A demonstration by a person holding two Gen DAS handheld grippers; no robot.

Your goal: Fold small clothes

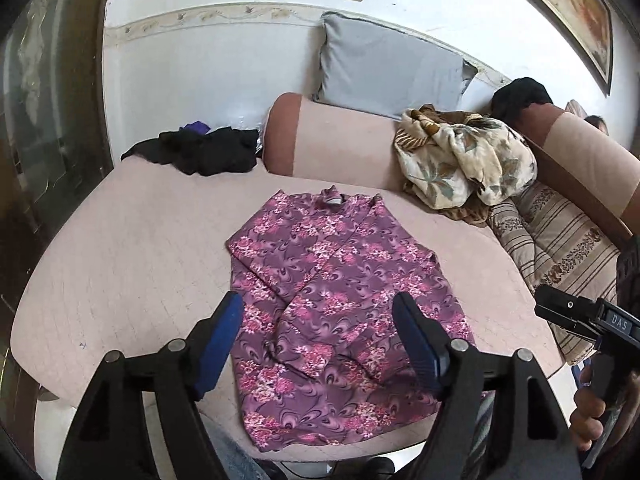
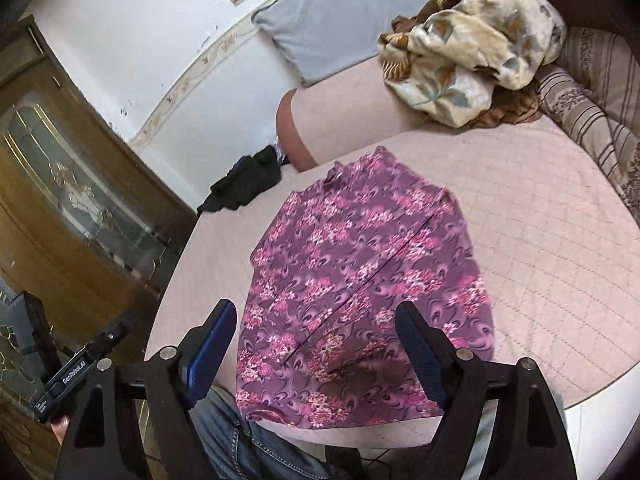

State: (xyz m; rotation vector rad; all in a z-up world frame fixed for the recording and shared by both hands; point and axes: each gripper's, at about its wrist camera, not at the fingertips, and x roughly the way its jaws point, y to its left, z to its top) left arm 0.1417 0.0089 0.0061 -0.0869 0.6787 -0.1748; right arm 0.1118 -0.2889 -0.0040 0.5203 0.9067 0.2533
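Observation:
A purple floral top (image 1: 340, 300) lies flat on the pink quilted bed (image 1: 132, 248), collar away from me, with its sleeves folded in over the body. It also shows in the right wrist view (image 2: 360, 280). My left gripper (image 1: 318, 344) is open and empty, held above the top's lower half. My right gripper (image 2: 316, 348) is open and empty above the hem near the bed's front edge. The right gripper's body also shows in the left wrist view (image 1: 580, 320).
A black garment pile (image 1: 200, 152) lies at the back left of the bed. A crumpled floral blanket (image 1: 464, 160) sits at the back right beside a striped cushion (image 1: 560, 248). A pink bolster (image 1: 332, 144) and grey pillow (image 1: 384, 68) line the wall. A wooden cabinet (image 2: 72, 200) stands left.

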